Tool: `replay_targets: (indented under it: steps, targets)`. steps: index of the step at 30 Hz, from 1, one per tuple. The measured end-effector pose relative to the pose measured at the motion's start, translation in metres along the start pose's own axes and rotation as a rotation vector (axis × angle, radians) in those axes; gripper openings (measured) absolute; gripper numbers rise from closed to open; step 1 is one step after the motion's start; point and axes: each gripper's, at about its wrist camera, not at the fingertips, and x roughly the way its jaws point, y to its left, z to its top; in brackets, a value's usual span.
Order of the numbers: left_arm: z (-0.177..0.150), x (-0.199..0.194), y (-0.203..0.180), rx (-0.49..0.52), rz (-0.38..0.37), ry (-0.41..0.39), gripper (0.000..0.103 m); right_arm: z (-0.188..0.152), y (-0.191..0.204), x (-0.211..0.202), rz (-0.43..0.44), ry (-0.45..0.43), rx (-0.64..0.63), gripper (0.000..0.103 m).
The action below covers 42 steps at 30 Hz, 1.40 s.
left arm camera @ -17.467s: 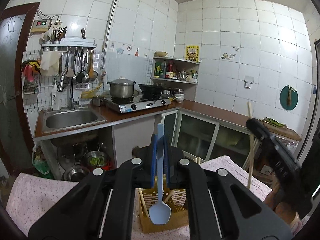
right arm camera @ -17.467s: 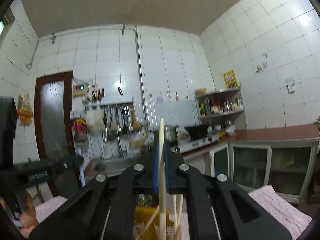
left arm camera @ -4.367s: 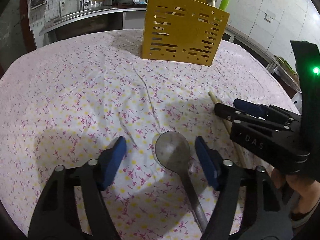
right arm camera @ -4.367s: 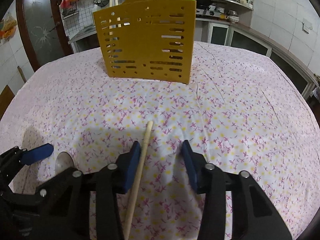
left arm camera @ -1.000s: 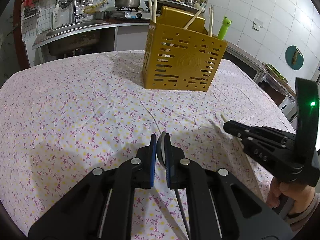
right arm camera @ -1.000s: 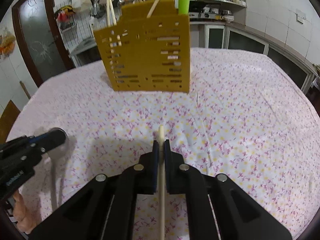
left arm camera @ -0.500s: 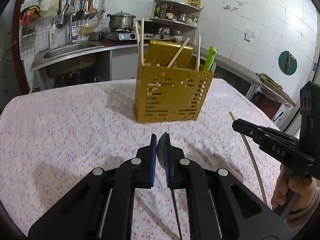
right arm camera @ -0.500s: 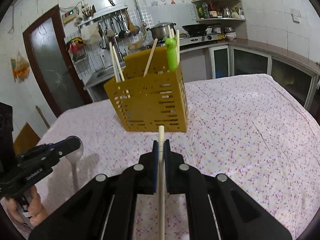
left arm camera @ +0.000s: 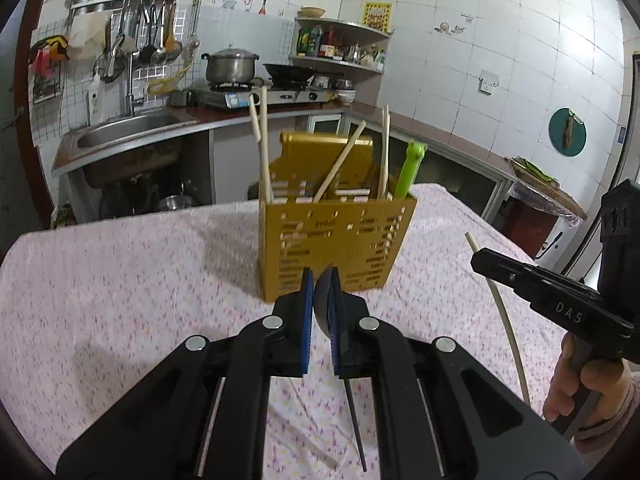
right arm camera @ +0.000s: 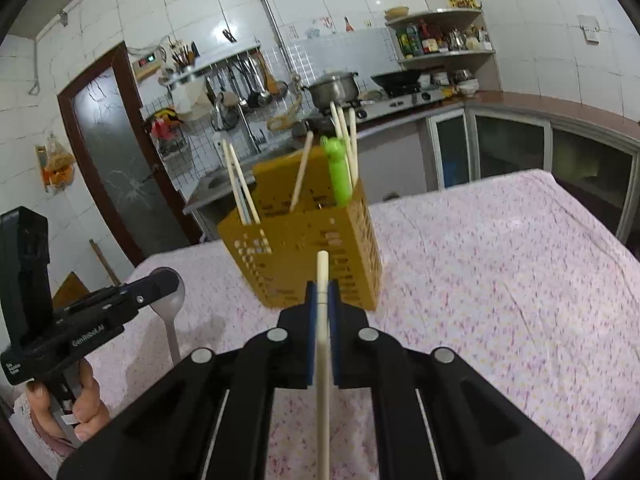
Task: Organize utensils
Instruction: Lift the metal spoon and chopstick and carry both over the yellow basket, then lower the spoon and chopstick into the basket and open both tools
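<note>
A yellow slotted utensil holder [left arm camera: 334, 240] [right arm camera: 304, 256] stands on the floral tablecloth, with several pale chopsticks and a green-handled utensil [left arm camera: 410, 172] [right arm camera: 340, 172] sticking out of it. My left gripper [left arm camera: 320, 284] is shut on the bowl of a metal spoon [left arm camera: 325, 304], whose handle hangs down; the spoon [right arm camera: 173, 304] shows in the right wrist view too. My right gripper [right arm camera: 322, 292] is shut on a pale chopstick [right arm camera: 322, 360], held above the cloth just short of the holder. That chopstick [left arm camera: 504, 312] and right gripper [left arm camera: 486, 260] appear at the right of the left wrist view.
The table [left arm camera: 120, 280] carries a pink floral cloth. Behind it run a counter with a sink [left arm camera: 120, 132], a gas stove with a steel pot [left arm camera: 230, 66] and a corner shelf of bottles [left arm camera: 340, 48]. A person's hands [right arm camera: 86, 408] [left arm camera: 584, 384] grip both tool handles.
Both grippers have risen off the cloth with the spoon and the chopstick held, and tilted up, so the holder now sits lower and the kitchen wall fills more of each view.
</note>
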Motion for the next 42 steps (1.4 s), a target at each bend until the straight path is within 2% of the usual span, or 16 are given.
replay_targets:
  steps: [3,8,12,17,19,26,33,37,42]
  targets:
    - [0.012,0.001,-0.002,0.011,-0.006,-0.015,0.006,0.011,-0.001,0.0,0.059,-0.044,0.017,0.006]
    - [0.027,0.003,-0.004,0.02,-0.022,-0.033,0.006,0.019,0.005,-0.006,0.058,-0.139,-0.026,0.006]
    - [0.033,0.009,-0.003,0.023,-0.025,-0.025,0.006,0.022,0.006,-0.001,0.058,-0.142,-0.043,0.006]
    - [0.042,0.011,0.001,0.033,-0.016,-0.033,0.006,0.027,0.01,0.004,0.009,-0.12,-0.074,0.006]
    - [0.051,0.01,0.002,0.034,-0.013,-0.047,0.006,0.033,0.014,0.001,-0.018,-0.141,-0.093,0.006]
    - [0.099,0.004,-0.005,0.08,0.009,-0.145,0.006,0.076,0.025,-0.021,-0.04,-0.27,-0.1,0.006]
    - [0.146,0.001,-0.009,0.121,0.039,-0.24,0.006,0.135,0.042,-0.034,-0.028,-0.415,-0.099,0.006]
    - [0.161,0.005,-0.009,0.151,0.077,-0.312,0.006,0.157,0.056,-0.03,-0.065,-0.524,-0.156,0.006]
    - [0.152,0.033,0.002,0.152,0.07,-0.398,0.006,0.149,0.056,-0.002,-0.052,-0.555,-0.182,0.006]
